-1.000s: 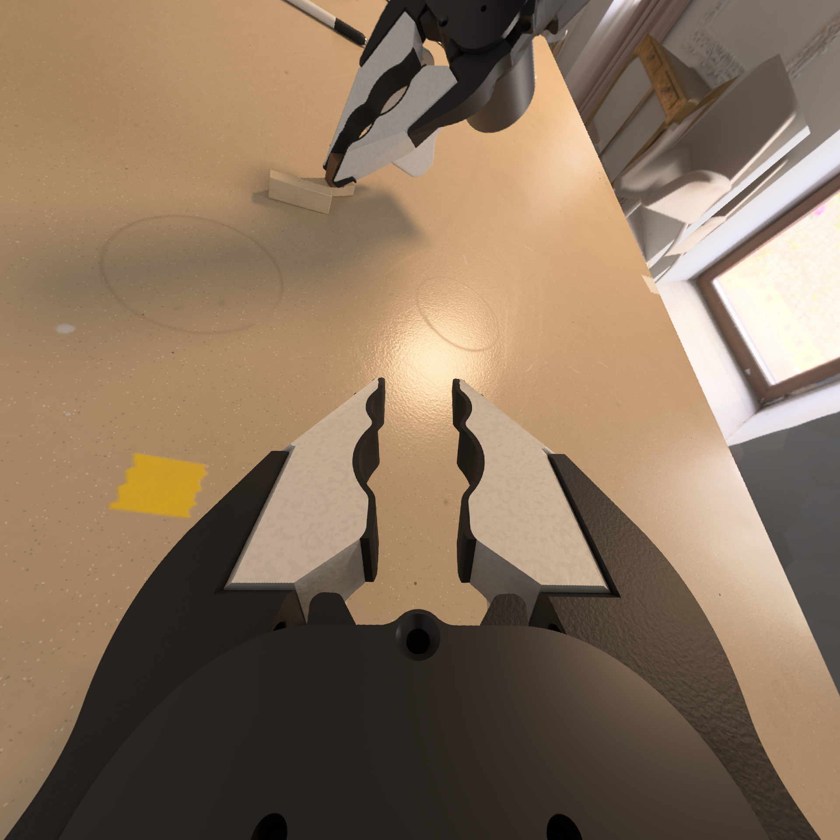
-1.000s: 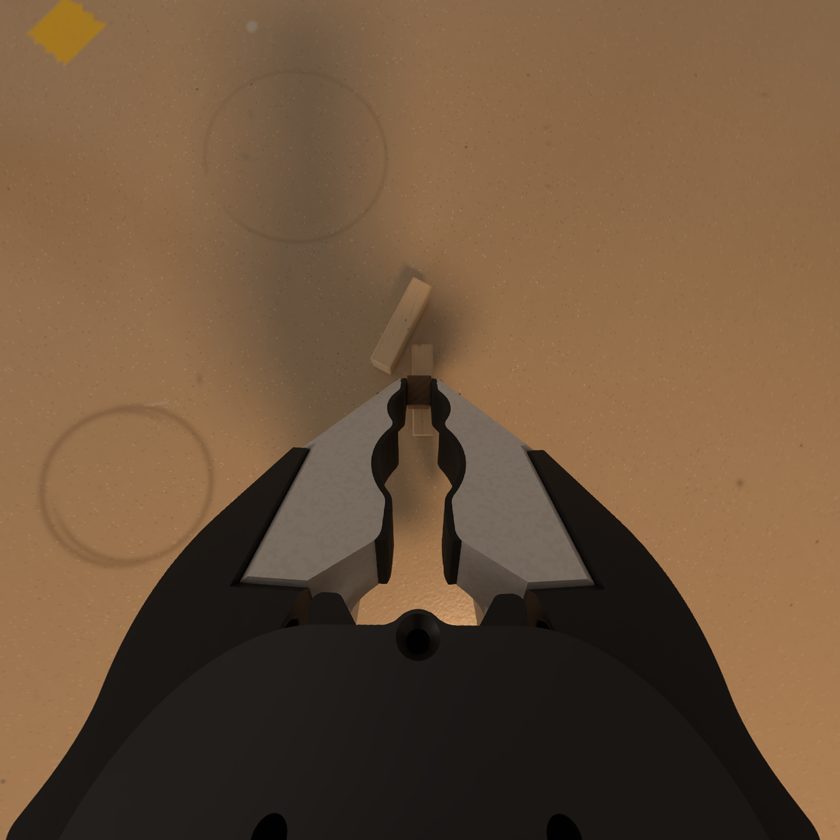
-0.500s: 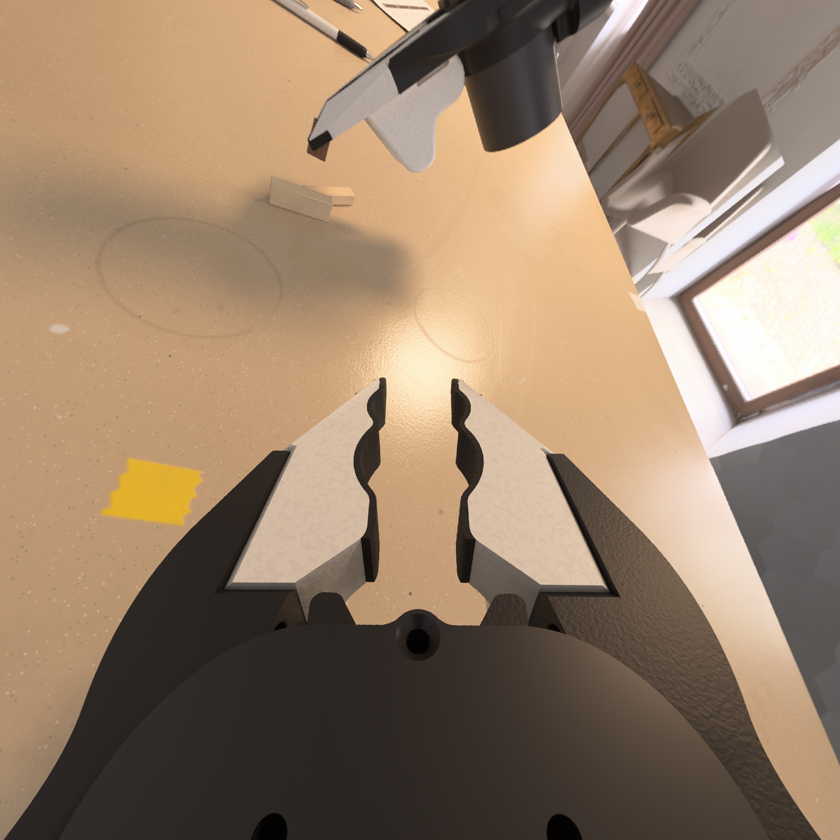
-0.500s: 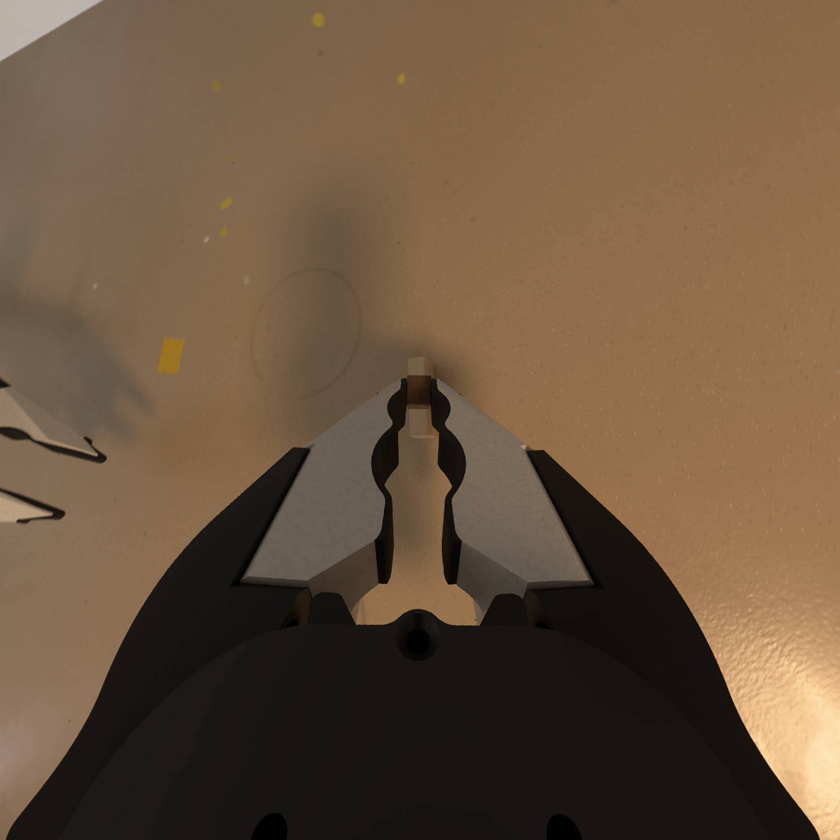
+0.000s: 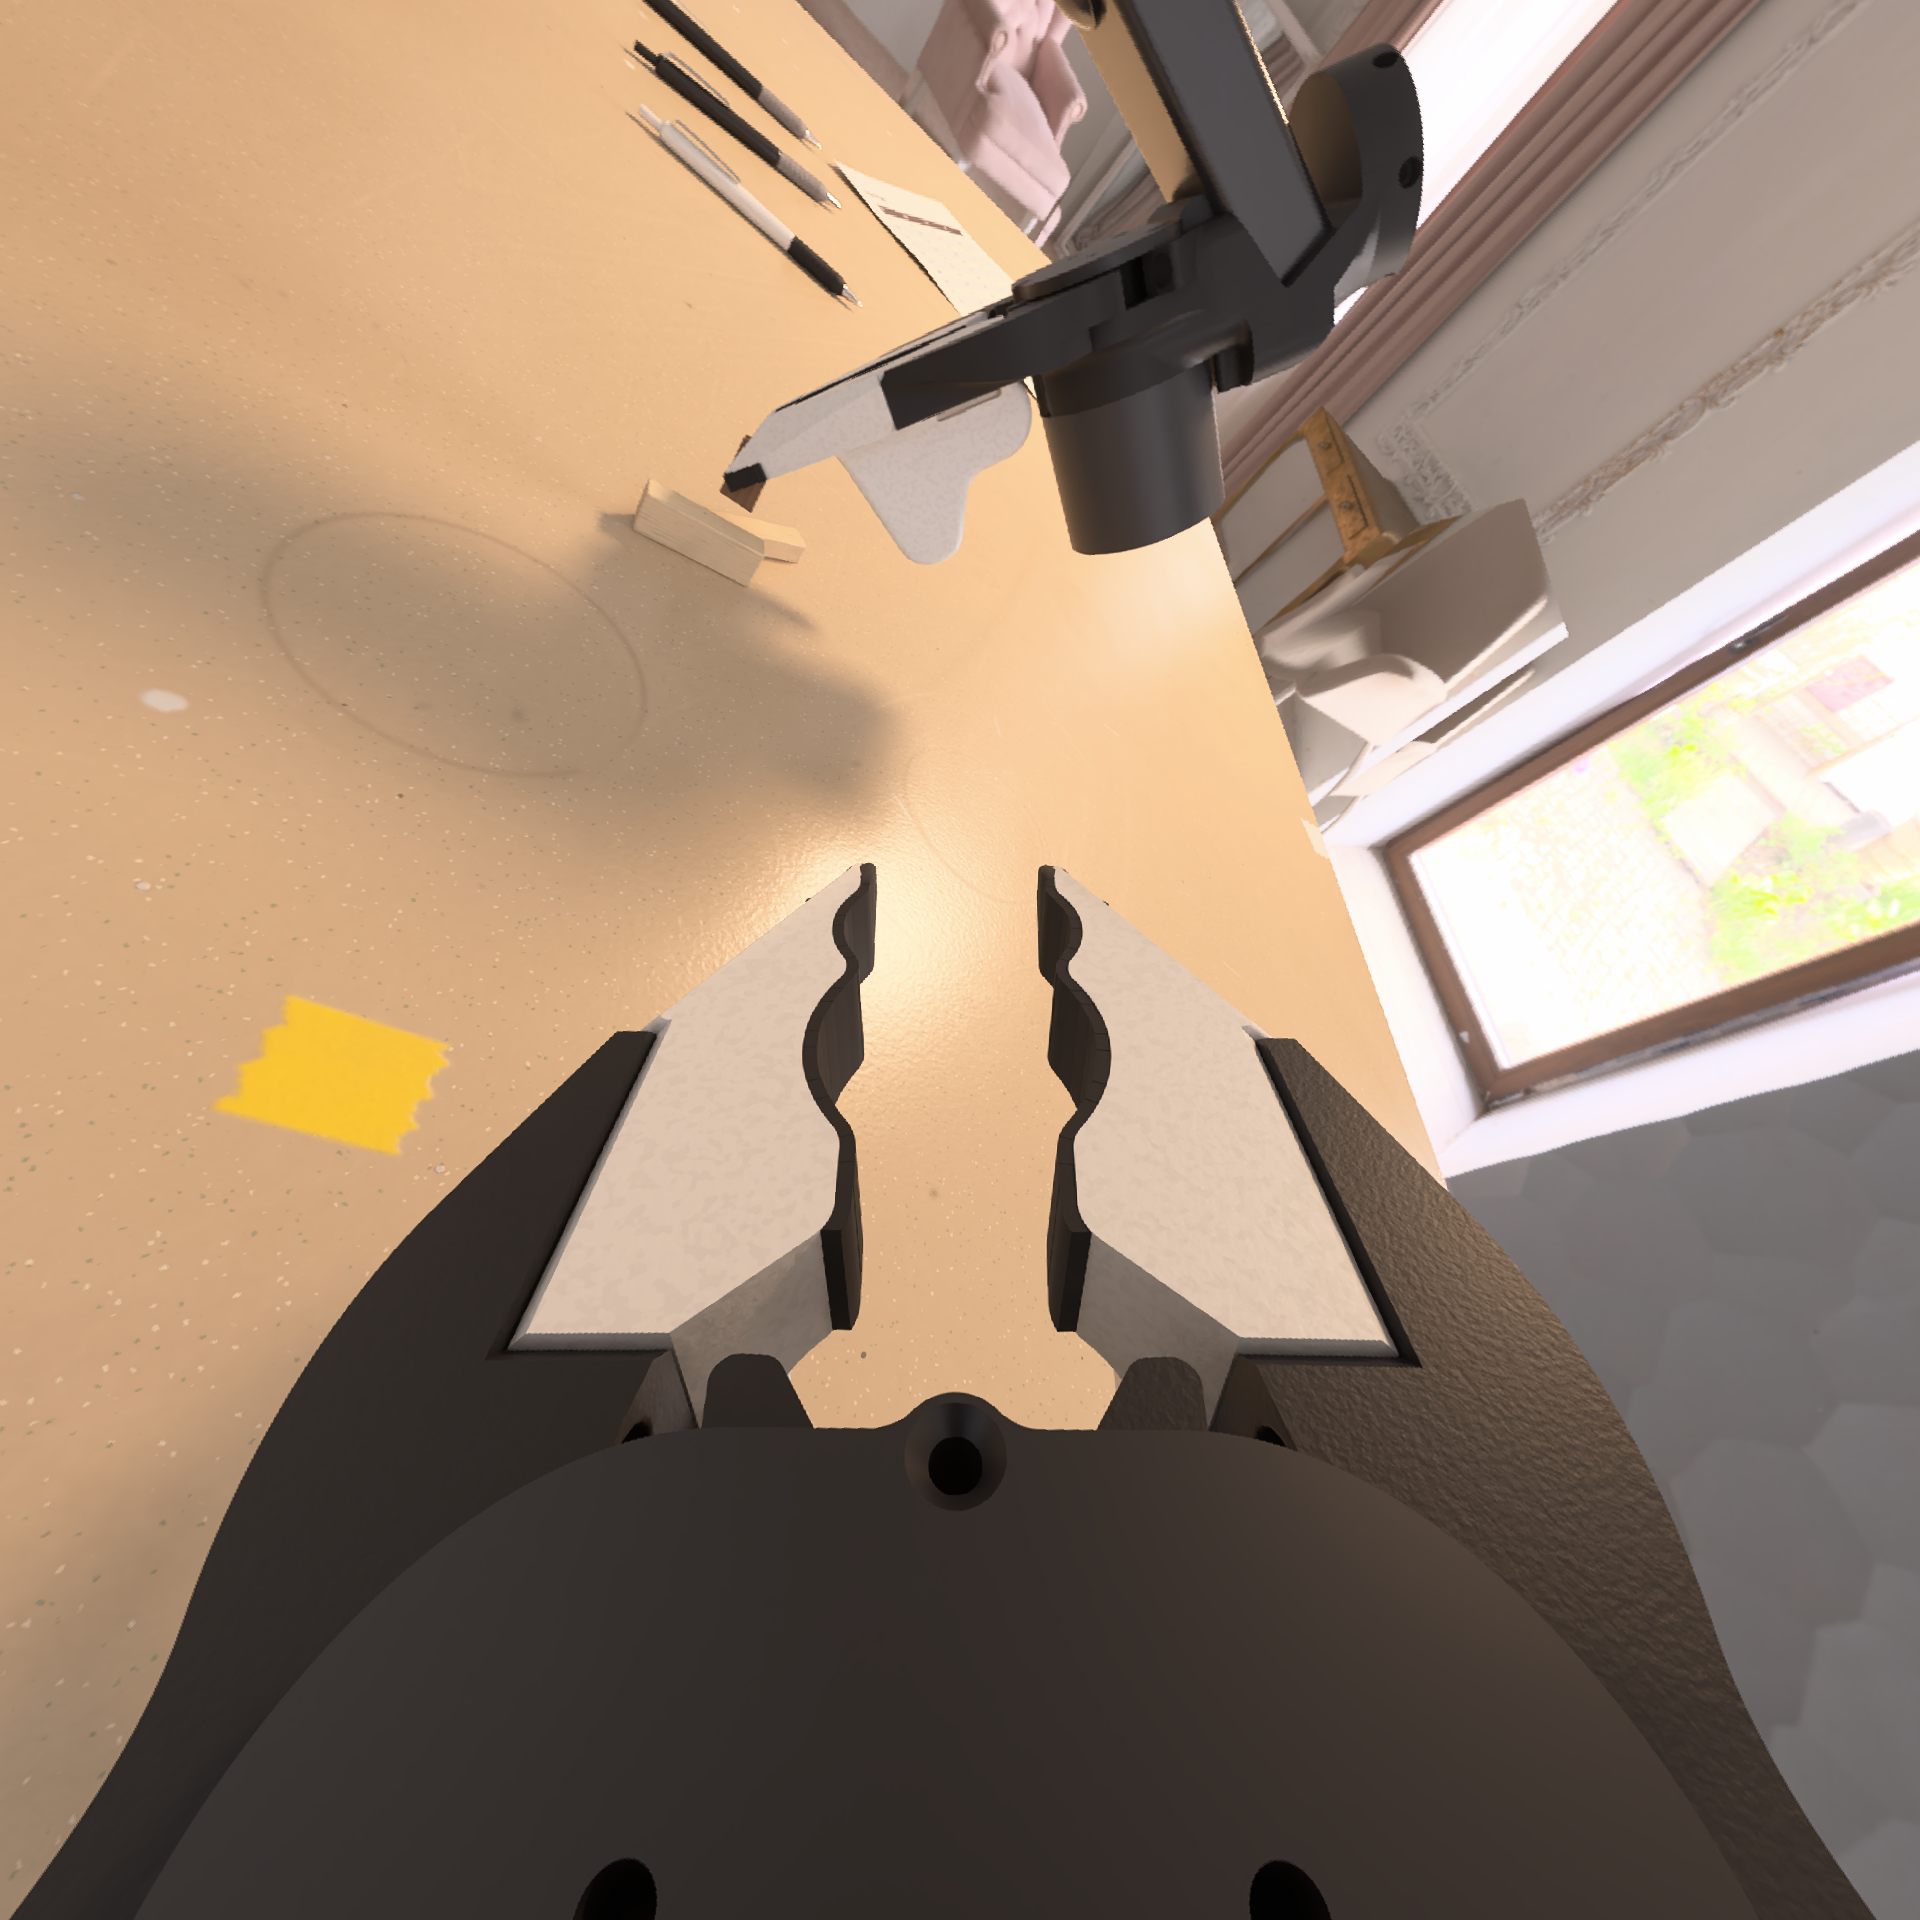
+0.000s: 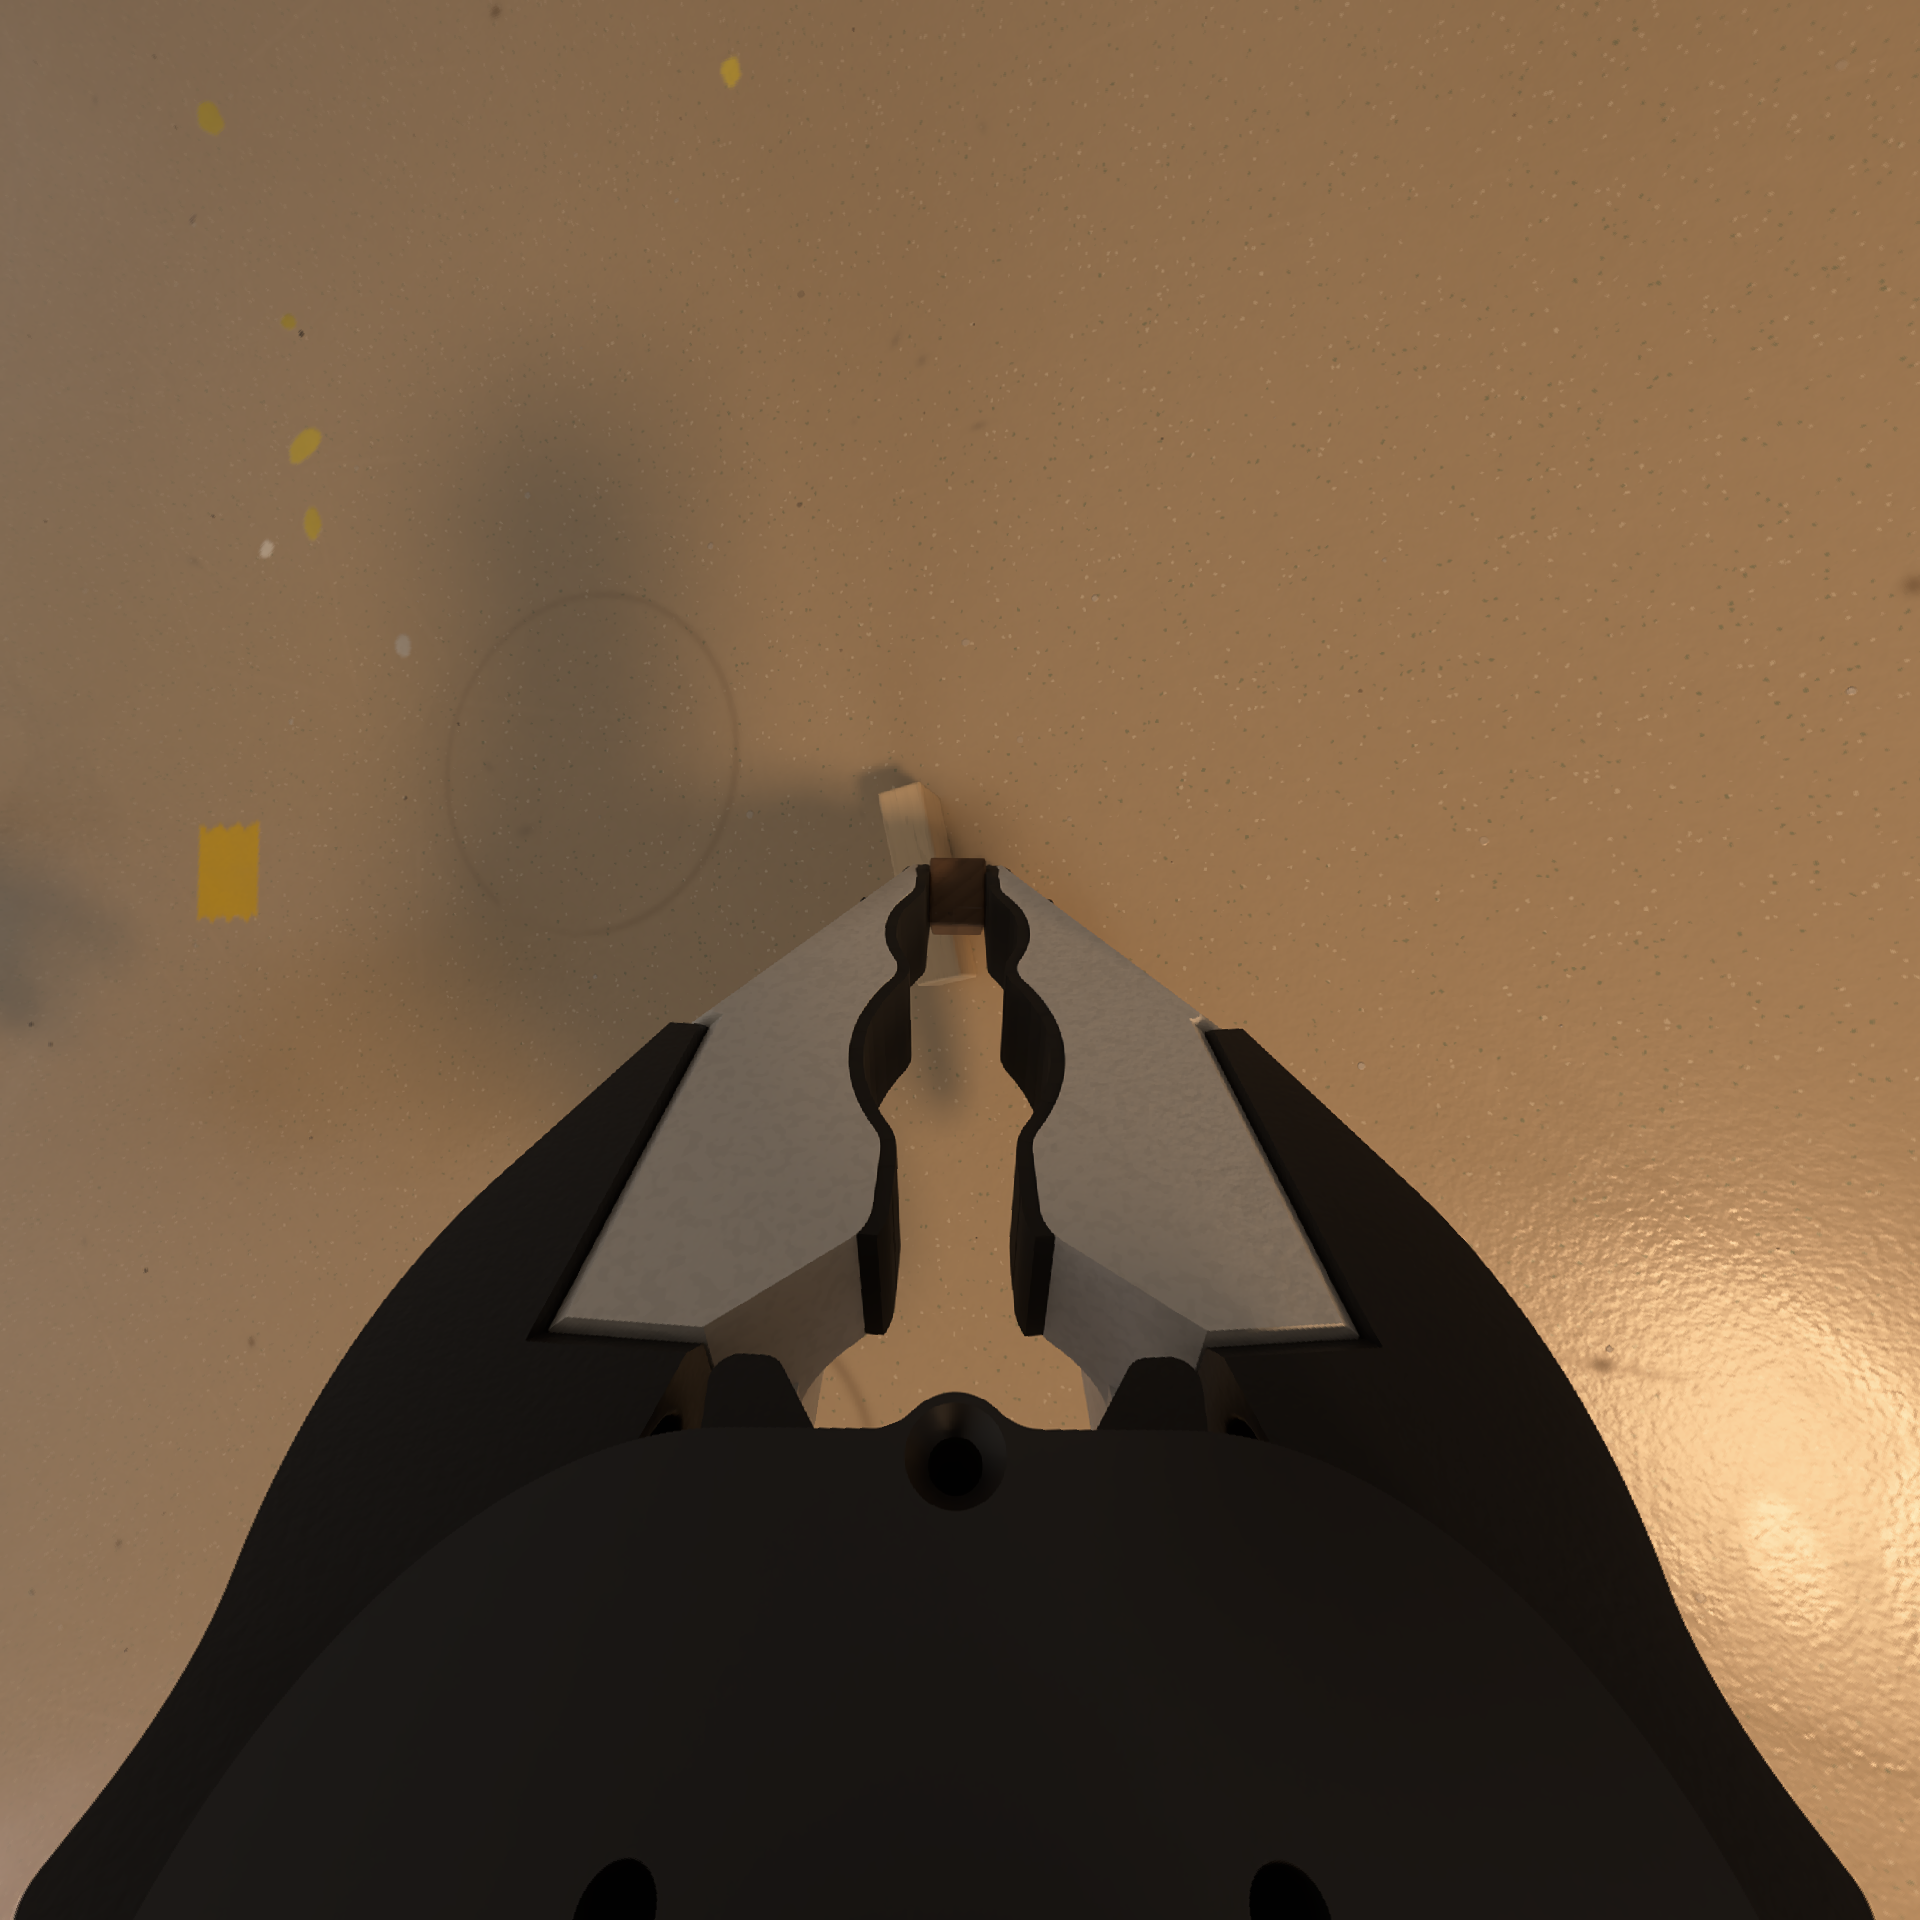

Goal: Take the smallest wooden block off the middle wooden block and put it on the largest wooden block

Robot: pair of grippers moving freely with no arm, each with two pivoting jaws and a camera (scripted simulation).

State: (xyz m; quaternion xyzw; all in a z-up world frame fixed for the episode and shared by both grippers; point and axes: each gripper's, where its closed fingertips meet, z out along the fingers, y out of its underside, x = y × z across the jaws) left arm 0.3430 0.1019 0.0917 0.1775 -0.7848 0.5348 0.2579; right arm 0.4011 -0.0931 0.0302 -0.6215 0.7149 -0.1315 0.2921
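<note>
My right gripper [image 6: 956, 881] is shut on the smallest block [image 6: 956, 896], a dark brown cube held at its fingertips. The largest block [image 6: 911, 821], pale wood, lies on the table just beyond the tips. The middle block [image 6: 951, 962], also pale, shows below between the fingers. In the left wrist view the right gripper [image 5: 740, 480] hangs tilted over the largest block [image 5: 691, 532], with the small cube [image 5: 750, 499] just above its far edge and the middle block [image 5: 781, 542] beside it. My left gripper [image 5: 956, 883] is open and empty, low over the table.
Several pens [image 5: 748, 166] and a sheet of paper [image 5: 925, 234] lie at the far end of the tan table [image 5: 312, 312]. A yellow tape patch [image 5: 332, 1075] is at left, also in the right wrist view [image 6: 229, 871]. The table edge runs along the right, with a window beyond.
The right gripper lifted the small dark block off the middle block, rose, then came down and sideways toward the largest block. The left gripper stayed nearly still and open.
</note>
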